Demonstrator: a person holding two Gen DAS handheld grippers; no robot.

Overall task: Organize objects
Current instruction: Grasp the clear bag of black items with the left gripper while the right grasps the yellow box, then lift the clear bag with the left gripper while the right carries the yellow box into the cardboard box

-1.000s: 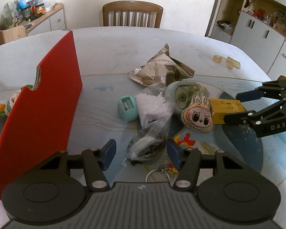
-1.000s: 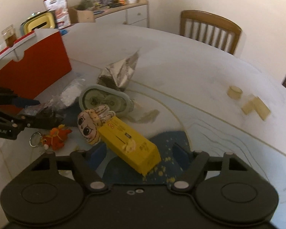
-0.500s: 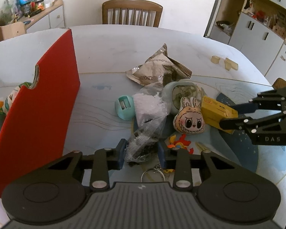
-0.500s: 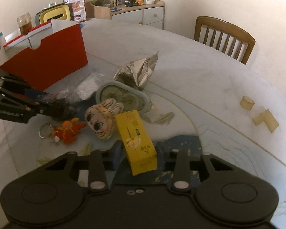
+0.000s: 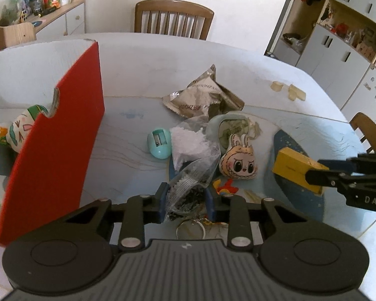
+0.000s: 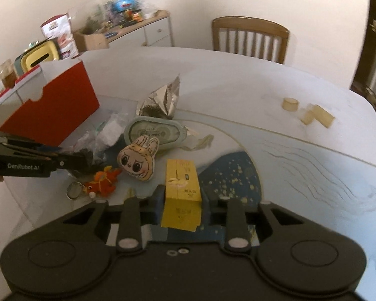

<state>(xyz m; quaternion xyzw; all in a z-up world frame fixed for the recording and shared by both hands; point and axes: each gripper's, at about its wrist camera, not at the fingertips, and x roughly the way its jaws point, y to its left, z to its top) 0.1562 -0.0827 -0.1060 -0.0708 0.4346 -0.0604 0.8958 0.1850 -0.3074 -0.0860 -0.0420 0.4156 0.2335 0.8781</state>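
Observation:
A clear plastic bag [image 5: 193, 165] with white and dark contents lies in the pile on the table. My left gripper [image 5: 188, 200] has its blue pads pressed on the bag's lower end, and its jaws are still closing. A yellow box [image 6: 181, 175] sits lengthwise between the pads of my right gripper [image 6: 181, 200], gripped at its near end, with those jaws closing too. In the left wrist view the yellow box [image 5: 292, 166] sticks out from the right gripper [image 5: 315, 173]. An open red box [image 5: 57, 135] stands at the left.
A rabbit-face plush [image 6: 137, 159], an oval teal tin [image 6: 153, 131], a silver foil packet [image 5: 203, 97], a teal sharpener [image 5: 159, 144] and an orange keychain [image 6: 102, 179] crowd the middle. Small yellowish blocks [image 6: 313, 115] lie far right. A wooden chair [image 5: 173, 17] stands behind the table.
Both grippers' jaws have closed, the left on the plastic bag, the right on the yellow box. The yellow box has swung in line with the right gripper, which rose a little.

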